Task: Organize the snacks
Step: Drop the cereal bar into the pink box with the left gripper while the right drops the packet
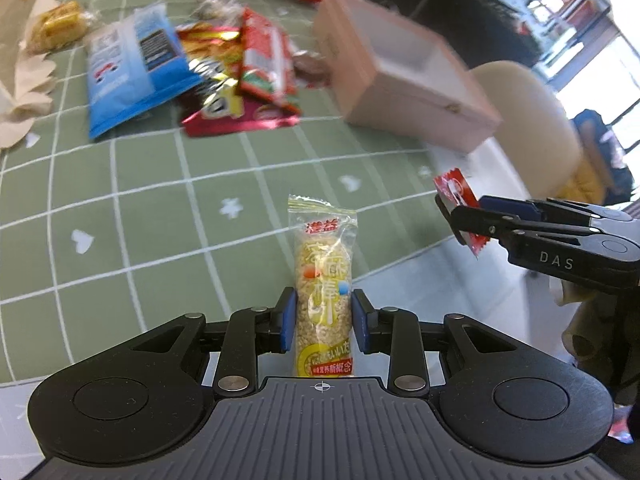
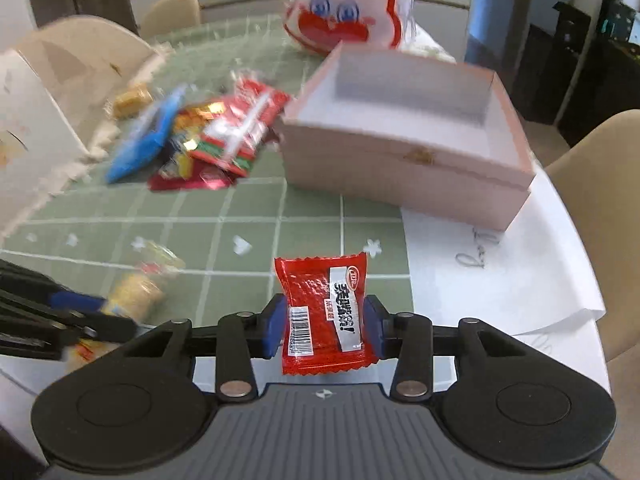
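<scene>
The left claw (image 1: pixel 323 320) pinches a rice bar (image 1: pixel 323 292), the right claw (image 2: pixel 325 326) a red packet (image 2: pixel 322 316), both near the open box (image 2: pixel 404 132).

I get bright, even daylight in both wrist views. In the left view the windows (image 1: pixel 560 4) at top right are blown out to white. The fisheye bends the white grid lines of the green checked tablecloth (image 1: pixel 140 208) toward the edges. The pale pink open box (image 2: pixel 404 136) and the heap of red and blue snack packets (image 2: pixel 200 136) are smeared by motion blur, while the clear-wrapped yellow grain bar (image 1: pixel 323 288) and the red foil packet (image 2: pixel 322 312), close to my lenses, stay sharp. Glare glints on the foil. Shadows are soft.
</scene>
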